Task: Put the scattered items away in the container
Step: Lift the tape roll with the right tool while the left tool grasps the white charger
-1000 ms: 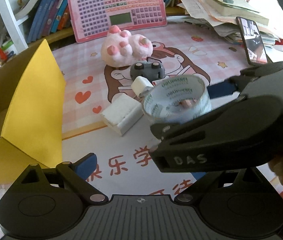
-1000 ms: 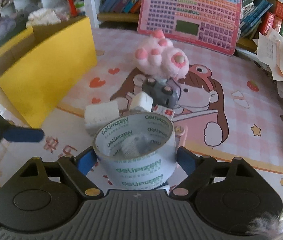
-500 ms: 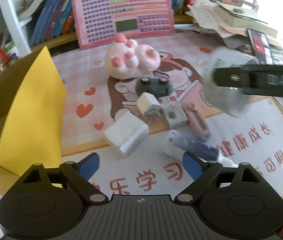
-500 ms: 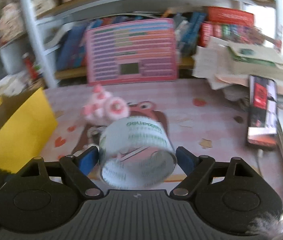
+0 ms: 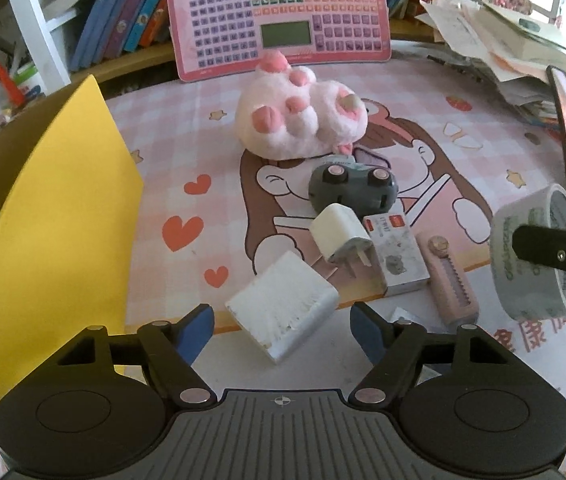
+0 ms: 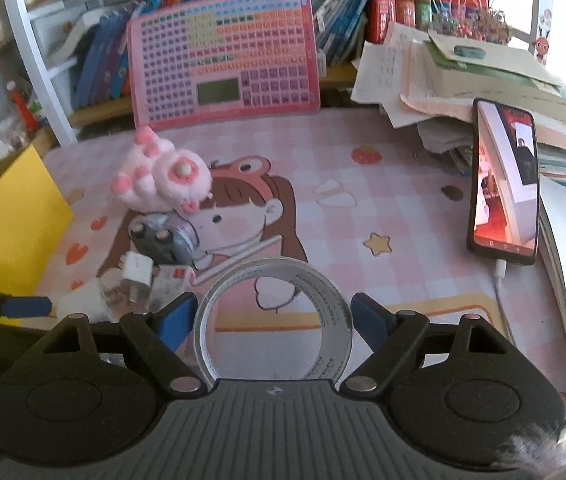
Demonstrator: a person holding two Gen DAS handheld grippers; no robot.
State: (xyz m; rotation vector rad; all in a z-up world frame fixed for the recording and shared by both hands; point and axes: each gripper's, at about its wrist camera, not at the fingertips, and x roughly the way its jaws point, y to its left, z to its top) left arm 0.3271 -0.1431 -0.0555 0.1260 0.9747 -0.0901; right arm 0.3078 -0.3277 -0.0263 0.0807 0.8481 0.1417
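My right gripper [image 6: 273, 316] is shut on a roll of clear tape [image 6: 275, 280], held above the mat; the roll also shows at the right edge of the left wrist view [image 5: 531, 256]. My left gripper [image 5: 282, 330] is open, its blue pads either side of a white block [image 5: 283, 304]. Scattered on the mat lie a pink plush paw [image 5: 301, 120], a grey toy car [image 5: 353, 190], a white charger plug [image 5: 341, 236], a small card box [image 5: 397, 256] and a pink utility knife [image 5: 451, 276]. The yellow box [image 5: 51, 220] stands open at the left.
A pink keyboard toy [image 5: 279, 12] leans against the bookshelf at the back. A phone [image 6: 507, 180] lies at the right beside a stack of papers and books [image 6: 483, 80]. The yellow box wall rises close to my left gripper.
My right gripper lifted the tape roll and swung it away to the right. My left gripper moved forward toward the white block.
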